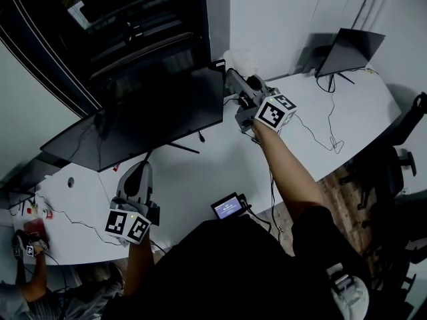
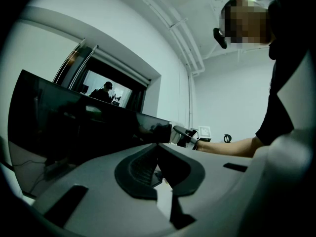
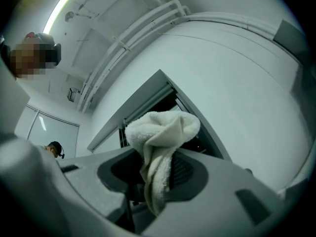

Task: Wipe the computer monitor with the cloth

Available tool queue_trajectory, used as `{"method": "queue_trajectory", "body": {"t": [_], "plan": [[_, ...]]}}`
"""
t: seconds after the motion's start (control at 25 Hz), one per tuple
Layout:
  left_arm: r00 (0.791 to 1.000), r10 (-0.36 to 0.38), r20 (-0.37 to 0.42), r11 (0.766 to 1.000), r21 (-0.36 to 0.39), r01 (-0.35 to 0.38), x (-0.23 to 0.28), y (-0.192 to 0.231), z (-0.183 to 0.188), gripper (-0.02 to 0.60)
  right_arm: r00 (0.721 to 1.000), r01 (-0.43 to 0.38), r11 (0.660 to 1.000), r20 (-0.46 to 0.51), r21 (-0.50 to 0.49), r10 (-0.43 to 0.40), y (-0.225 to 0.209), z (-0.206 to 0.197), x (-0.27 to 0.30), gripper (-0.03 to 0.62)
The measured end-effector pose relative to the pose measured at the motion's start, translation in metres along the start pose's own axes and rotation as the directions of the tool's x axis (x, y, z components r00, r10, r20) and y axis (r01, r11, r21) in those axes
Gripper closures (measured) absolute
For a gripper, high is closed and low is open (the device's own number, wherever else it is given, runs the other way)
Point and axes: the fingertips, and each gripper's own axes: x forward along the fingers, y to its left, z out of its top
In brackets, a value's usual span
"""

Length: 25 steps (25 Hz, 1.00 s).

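Cloth (image 3: 163, 127) clamped in R gripper (image 3: 157, 174) by monitor (image 1: 147, 112); L gripper (image 2: 158, 154) seemingly closed.

Right gripper (image 3: 157, 174) fingers clamped on white cloth (image 3: 163, 132) — bunched top, tail hanging down.

Your count: one big monitor (image 1: 147, 109).
Well right of it you have one smaller dark screen (image 1: 350, 49), at its right corner one cloth (image 3: 160, 147), before it one lit display (image 1: 228, 207).

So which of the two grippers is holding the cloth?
The right gripper: its jaws are shut on the white cloth, while the left gripper is shut on nothing.
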Motion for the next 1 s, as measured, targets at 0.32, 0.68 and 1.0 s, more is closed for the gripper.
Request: {"method": "queue_trajectory", "body": {"t": [0.32, 0.68, 1.0], "plan": [[1.000, -0.002, -0.006, 1.000, -0.016, 0.002, 0.000, 0.001, -0.006, 0.586, 1.000, 0.011, 1.000, -0.017, -0.002, -0.011, -0.003, -0.011, -0.005, 0.448], [1.000, 0.001, -0.015, 1.000, -0.026, -0.002, 0.000, 0.000, -0.010, 0.586, 0.998, 0.029, 1.000, -0.046, 0.000, -0.029, -0.009, -0.028, -0.013, 0.448], [1.000, 0.010, -0.024, 0.999, -0.037, -0.011, -0.001, 0.003, -0.017, 0.586, 0.997, 0.047, 0.999, -0.069, 0.005, -0.047, -0.015, -0.045, -0.020, 0.448]]}}
